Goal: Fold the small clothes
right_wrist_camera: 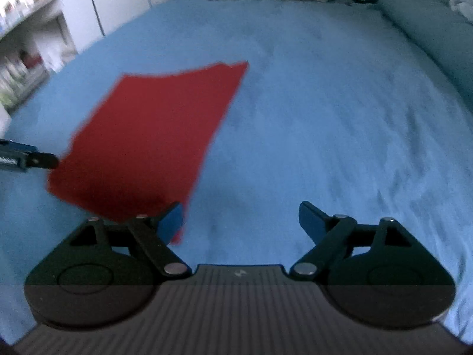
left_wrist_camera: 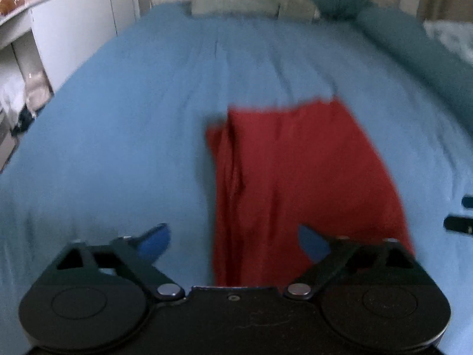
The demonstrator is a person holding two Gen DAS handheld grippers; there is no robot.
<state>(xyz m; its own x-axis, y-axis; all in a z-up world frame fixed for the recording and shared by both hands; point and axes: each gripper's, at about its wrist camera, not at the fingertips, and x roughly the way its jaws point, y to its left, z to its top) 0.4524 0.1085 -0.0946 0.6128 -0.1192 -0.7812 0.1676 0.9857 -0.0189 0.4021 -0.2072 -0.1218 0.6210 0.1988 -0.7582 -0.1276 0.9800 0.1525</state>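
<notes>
A red garment (left_wrist_camera: 298, 177) lies flat on the blue bedsheet (left_wrist_camera: 118, 136), folded lengthwise with bunched layers along its left edge. My left gripper (left_wrist_camera: 233, 242) is open, hovering over the garment's near end, with nothing between its blue pads. In the right wrist view the same red garment (right_wrist_camera: 147, 136) lies to the left, and my right gripper (right_wrist_camera: 239, 222) is open and empty over bare blue sheet (right_wrist_camera: 325, 118) just right of the garment's near corner. The left gripper's fingers (right_wrist_camera: 35, 159) show at the left edge of that view, and the right gripper's fingers (left_wrist_camera: 461, 222) at the right edge of the left wrist view.
Pillows (left_wrist_camera: 248, 3) lie at the head of the bed and a teal bolster (left_wrist_camera: 414, 47) runs along the right side. White shelves (right_wrist_camera: 26, 44) and a wall stand to the left of the bed.
</notes>
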